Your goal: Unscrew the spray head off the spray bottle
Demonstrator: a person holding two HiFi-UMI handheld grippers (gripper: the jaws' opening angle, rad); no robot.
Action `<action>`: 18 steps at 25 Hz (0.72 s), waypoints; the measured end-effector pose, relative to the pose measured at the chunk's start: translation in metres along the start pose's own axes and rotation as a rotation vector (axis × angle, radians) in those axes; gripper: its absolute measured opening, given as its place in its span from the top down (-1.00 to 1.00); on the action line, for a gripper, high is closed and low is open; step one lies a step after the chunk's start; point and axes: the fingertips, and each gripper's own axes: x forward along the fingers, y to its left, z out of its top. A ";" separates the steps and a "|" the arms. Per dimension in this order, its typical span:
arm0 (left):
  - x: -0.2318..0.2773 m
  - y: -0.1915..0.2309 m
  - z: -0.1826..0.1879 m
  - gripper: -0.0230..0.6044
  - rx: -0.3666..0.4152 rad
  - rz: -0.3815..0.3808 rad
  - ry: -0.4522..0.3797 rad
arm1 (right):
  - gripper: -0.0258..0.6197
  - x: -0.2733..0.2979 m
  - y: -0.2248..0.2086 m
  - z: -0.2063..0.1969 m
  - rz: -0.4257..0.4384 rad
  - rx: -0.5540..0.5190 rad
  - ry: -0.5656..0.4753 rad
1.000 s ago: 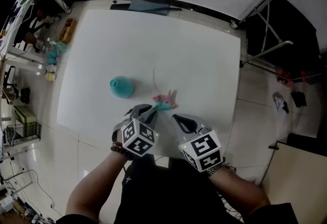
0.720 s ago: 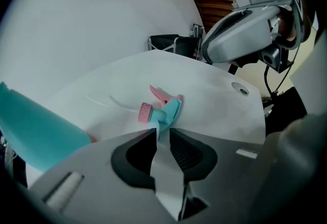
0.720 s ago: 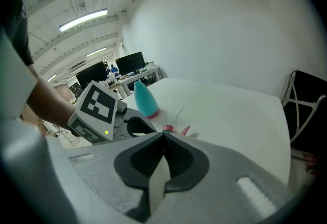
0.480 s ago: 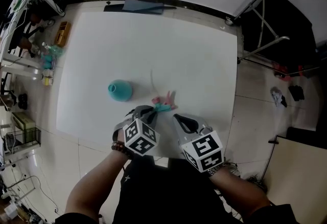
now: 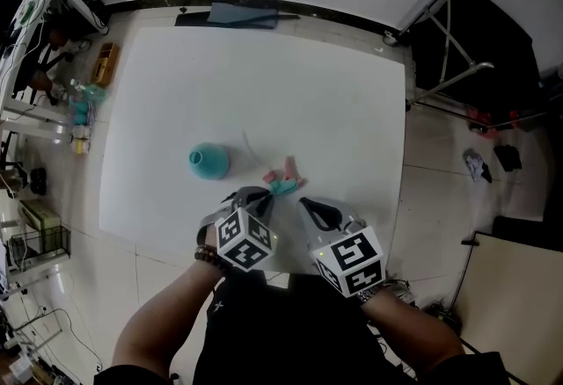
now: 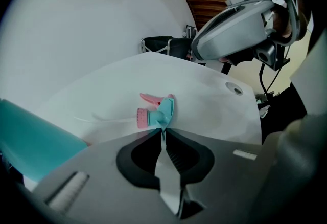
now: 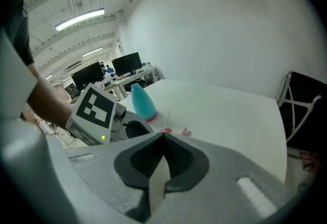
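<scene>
Left gripper [image 6: 163,128] fingers, just closing, nip the teal end of the spray head [image 6: 156,113] on the worktop [image 5: 334,93] — right gripper [image 7: 163,136] fingers together, empty; bottle [image 5: 209,161] upright, apart.

On the white table [image 5: 334,102] a teal-and-pink spray head [image 5: 283,179] is laid at the tips of the left gripper [image 5: 266,193], whose jaws have just been closing on its teal end, and a teal spray bottle [image 5: 209,161] is stood ahead-left of that gripper, apart from the head.
</scene>
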 end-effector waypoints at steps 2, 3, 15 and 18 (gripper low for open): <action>-0.002 0.001 0.003 0.79 0.000 -0.008 -0.009 | 0.94 -0.002 -0.001 0.002 -0.007 0.000 -0.004; -0.002 0.001 0.005 0.79 -0.001 -0.012 -0.014 | 0.94 -0.002 -0.001 0.003 -0.011 0.000 -0.005; -0.017 0.005 0.028 0.83 -0.052 -0.102 -0.095 | 0.94 -0.014 -0.013 0.013 -0.096 -0.070 -0.030; -0.023 0.007 0.035 0.84 -0.090 -0.131 -0.123 | 0.94 -0.018 -0.014 0.017 -0.118 -0.118 -0.034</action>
